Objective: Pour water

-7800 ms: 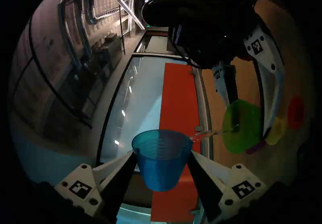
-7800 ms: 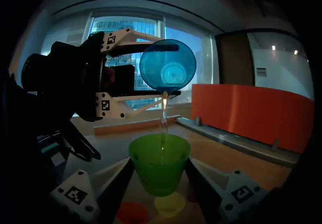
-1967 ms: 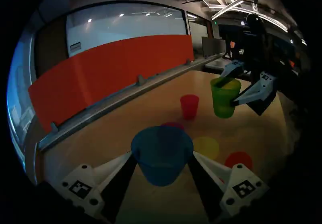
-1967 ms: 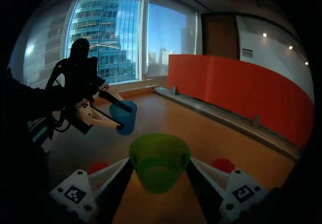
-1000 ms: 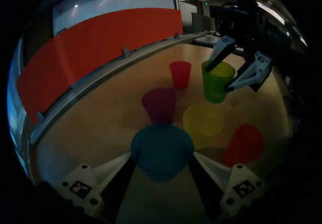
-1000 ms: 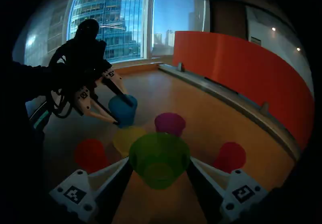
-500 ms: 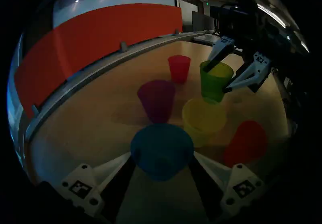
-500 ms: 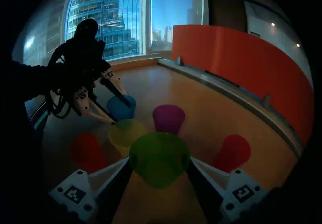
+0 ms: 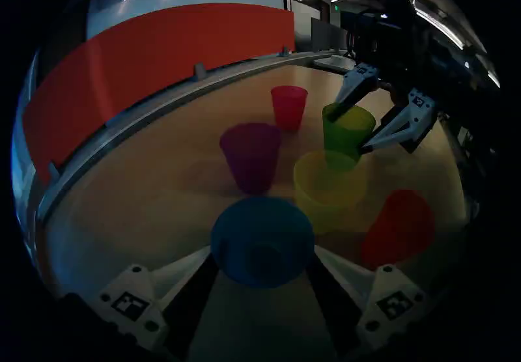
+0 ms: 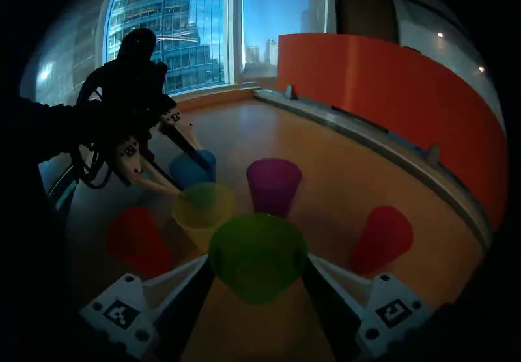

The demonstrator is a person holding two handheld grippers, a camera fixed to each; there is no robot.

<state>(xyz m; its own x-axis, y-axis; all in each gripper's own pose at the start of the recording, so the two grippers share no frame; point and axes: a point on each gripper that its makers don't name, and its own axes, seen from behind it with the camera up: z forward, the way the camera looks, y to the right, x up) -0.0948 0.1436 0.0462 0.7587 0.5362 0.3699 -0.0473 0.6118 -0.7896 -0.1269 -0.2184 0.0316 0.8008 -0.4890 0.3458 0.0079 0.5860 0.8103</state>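
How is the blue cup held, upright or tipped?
Upright. The blue cup has its open rim facing up and level, between the fingers of the left gripper.

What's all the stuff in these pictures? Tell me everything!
blue cup: 1, blue, in the left hand-held gripper
green cup: 1, green, in the right hand-held gripper
yellow cup: 1, yellow, on the table between those two
purple cup: 1, purple, beside the yellow cup
red cups: 2, red, one nearer the panel, one farther from it
table: 1, brown wood
panel: 1, orange-red, along the table's edge
windows: bright blue, behind the table
left hand-held gripper: 1, white fingers
right hand-held gripper: 1, white fingers
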